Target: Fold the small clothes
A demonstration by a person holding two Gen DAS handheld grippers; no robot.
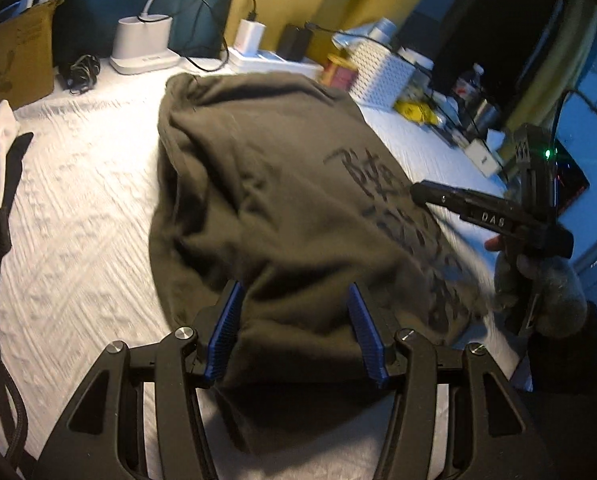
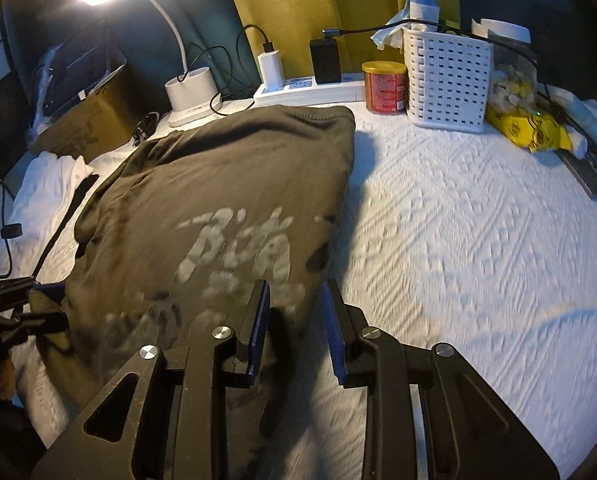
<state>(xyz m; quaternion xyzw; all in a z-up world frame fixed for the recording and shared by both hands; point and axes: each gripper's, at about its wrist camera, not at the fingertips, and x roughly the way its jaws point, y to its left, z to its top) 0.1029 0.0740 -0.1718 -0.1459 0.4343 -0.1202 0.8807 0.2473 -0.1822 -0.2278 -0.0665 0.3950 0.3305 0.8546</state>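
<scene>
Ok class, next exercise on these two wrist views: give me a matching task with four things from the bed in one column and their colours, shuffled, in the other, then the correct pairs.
Things:
1. garment with printed lettering
2. perforated basket
3. snack packet beside the basket
4. round tin by the power strip

Colours:
a. red with a gold lid
b. dark olive
c. yellow
d. white

Pairs: 1-b, 2-d, 3-c, 4-a
</scene>
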